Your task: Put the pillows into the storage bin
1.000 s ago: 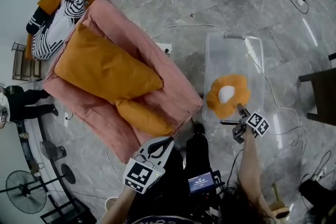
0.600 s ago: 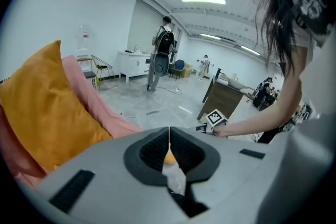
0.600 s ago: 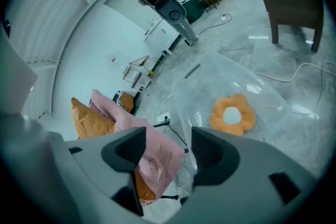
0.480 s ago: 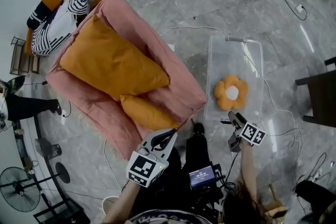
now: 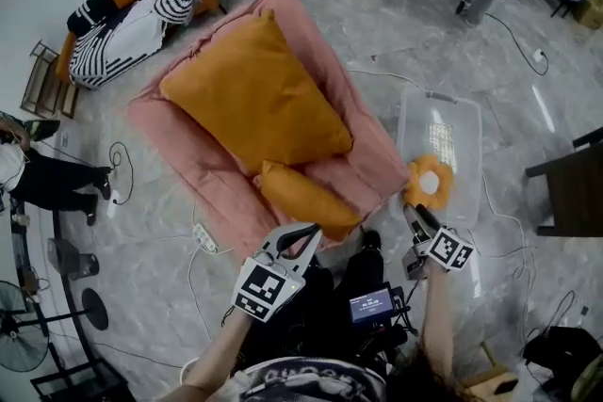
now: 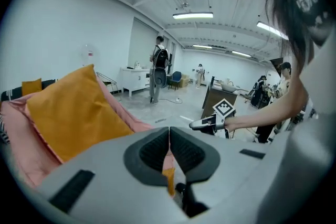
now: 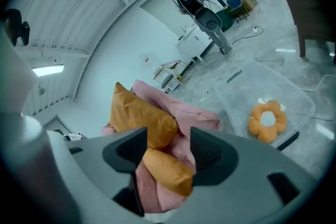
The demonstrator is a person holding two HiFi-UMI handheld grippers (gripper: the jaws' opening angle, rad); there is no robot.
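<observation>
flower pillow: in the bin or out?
In. The flower pillow lies flat on the floor of the clear storage bin, inside its walls, in both the head view and the right gripper view.

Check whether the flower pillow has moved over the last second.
Yes. Earlier it overlapped the storage bin's near left corner; now the flower pillow lies inside the storage bin, close to its near left wall.
</observation>
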